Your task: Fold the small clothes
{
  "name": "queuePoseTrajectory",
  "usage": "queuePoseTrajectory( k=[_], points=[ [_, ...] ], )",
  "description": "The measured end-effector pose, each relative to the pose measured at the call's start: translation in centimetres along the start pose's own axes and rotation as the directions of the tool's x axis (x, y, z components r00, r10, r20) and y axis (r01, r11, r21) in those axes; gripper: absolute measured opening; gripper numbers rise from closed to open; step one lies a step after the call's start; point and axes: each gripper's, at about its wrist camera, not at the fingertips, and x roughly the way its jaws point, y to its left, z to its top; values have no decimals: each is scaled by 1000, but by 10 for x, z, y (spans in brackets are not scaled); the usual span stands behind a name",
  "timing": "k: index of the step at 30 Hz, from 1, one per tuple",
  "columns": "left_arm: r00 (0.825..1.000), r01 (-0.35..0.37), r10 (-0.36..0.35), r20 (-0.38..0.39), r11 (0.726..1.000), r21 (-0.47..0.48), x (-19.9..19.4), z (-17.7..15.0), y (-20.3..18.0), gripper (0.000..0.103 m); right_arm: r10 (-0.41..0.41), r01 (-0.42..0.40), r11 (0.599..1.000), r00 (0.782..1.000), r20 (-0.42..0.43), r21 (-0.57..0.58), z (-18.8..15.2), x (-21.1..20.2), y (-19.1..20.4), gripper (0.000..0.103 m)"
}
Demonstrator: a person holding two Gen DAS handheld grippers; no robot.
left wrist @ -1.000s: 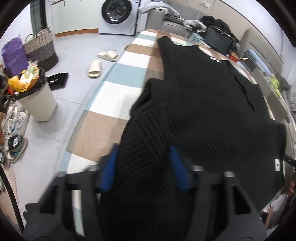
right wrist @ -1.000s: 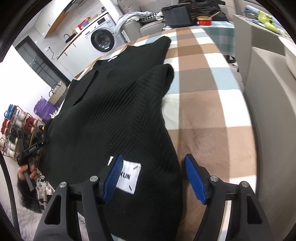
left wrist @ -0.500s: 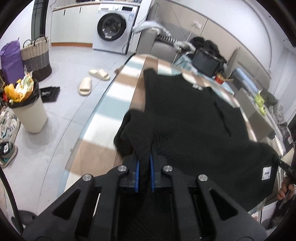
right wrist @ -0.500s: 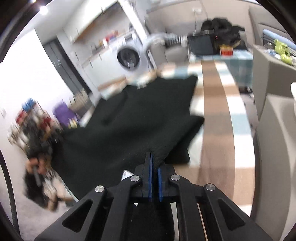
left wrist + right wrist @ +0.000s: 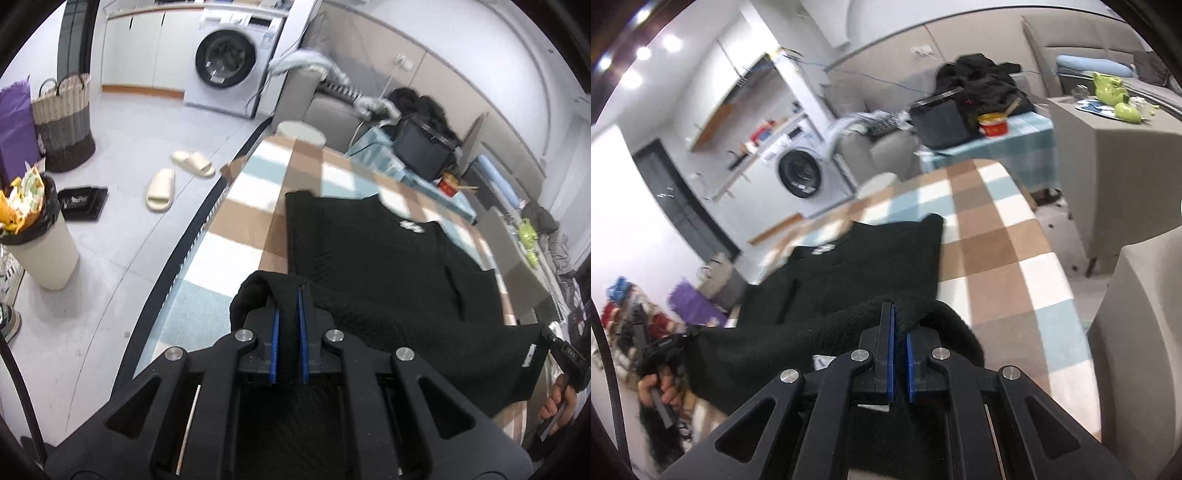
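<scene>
A black knit sweater (image 5: 376, 273) lies spread on a checked brown, white and blue table (image 5: 236, 243). My left gripper (image 5: 287, 295) is shut on the sweater's near left hem corner and holds it lifted off the table. My right gripper (image 5: 898, 314) is shut on the sweater's (image 5: 871, 258) near right hem corner, also lifted. The near hem hangs taut between the two grippers. A white label (image 5: 529, 355) shows at the hem. The far part of the sweater rests flat on the table (image 5: 997, 258).
Left of the table are a white bin (image 5: 37, 243), slippers (image 5: 160, 184), a woven basket (image 5: 62, 122) and a washing machine (image 5: 225, 59). A black box (image 5: 424, 146) and a red cup (image 5: 993, 123) stand beyond the far end. A grey cabinet (image 5: 1108, 155) stands at right.
Both grippers closed on the near hem of the sweater and lifted it up and back. The near part of the sweater rose off the table.
</scene>
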Motion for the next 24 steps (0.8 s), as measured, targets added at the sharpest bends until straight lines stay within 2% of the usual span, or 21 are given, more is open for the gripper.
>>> queuePoseTrajectory(
  k=[2,4,6,8,9,11,13,19,24],
  points=[
    [999,-20,20,-41,1000,6,23,2,1,6,-27,27,1000,999,-28,-7,2,15,-1,5],
    [994,-52,52,-100,999,-3,42,-2,3,8,-71,72,997,995,-75,5,2,30,-6,15],
    [988,-67,64,-139,998,-14,51,-5,8,15,-90,96,995,986,-142,34,1,43,-15,21],
    [987,-75,71,-144,997,-21,52,-9,12,31,-82,94,994,980,-183,58,-1,47,-22,37],
    [987,-82,77,-141,996,-30,50,-11,14,36,-64,79,994,980,-188,72,-2,45,-26,45],
    [986,-101,95,-134,994,-42,43,-18,19,58,-37,54,995,981,-189,87,-4,39,-30,46],
    [987,-115,108,-122,992,-52,33,-25,23,60,-23,44,994,980,-196,104,-8,29,-36,51],
    [985,-112,101,-138,990,-80,8,-50,37,60,20,10,991,974,-225,133,-33,1,-52,54],
    [983,-126,113,-142,988,-86,-4,-67,36,60,90,-56,991,952,-294,123,-61,-2,-49,54]
  ],
)
